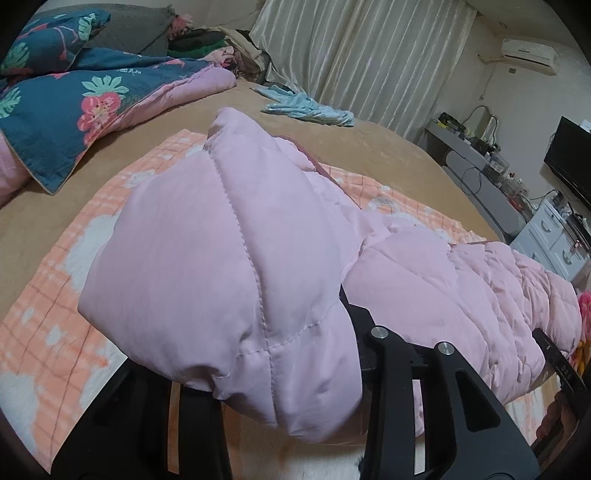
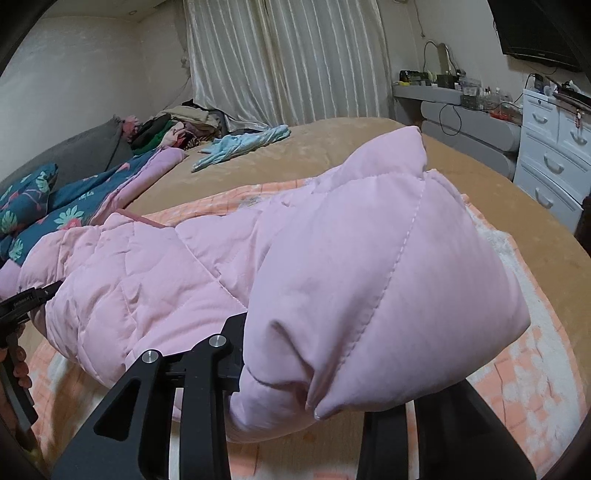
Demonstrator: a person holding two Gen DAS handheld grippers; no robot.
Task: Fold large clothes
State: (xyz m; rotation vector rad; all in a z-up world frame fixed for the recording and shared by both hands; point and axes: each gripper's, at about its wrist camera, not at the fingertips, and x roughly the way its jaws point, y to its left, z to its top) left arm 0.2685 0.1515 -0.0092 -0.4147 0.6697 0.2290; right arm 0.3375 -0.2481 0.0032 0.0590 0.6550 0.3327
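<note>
Pink quilted jacket (image 1: pixel 229 266) fabric billows over the left gripper (image 1: pixel 280 373), whose jaws are clenched on a padded corner that hides the fingertips; seen from the right wrist, the right gripper (image 2: pixel 306 369) likewise has its jaws clamped on the opposite corner of the jacket (image 2: pixel 369 280). Between the two grips the garment stretches in a quilted band, held up just above an orange-and-white checked blanket (image 1: pixel 55 295) spread over a tan bed (image 1: pixel 388 147). To the left lies a teal floral quilt (image 1: pixel 48 110) with a lilac lining, backed by a grey cushion (image 1: pixel 136 33) and a heap of mixed clothes (image 2: pixel 177 129) against the wall. A pale blue garment (image 1: pixel 310 109) lies crumpled near the bed's far edge, in front of cream pleated curtains (image 2: pixel 288 59). Beyond the bed, a grey shelf unit (image 2: pixel 465 110) carries cables and small clutter, beside a white chest of drawers (image 2: pixel 550 158). A dark television (image 1: pixel 570 158) hangs on the wall to the right, and an air conditioner (image 1: pixel 528 51) is mounted high near the curtains.
</note>
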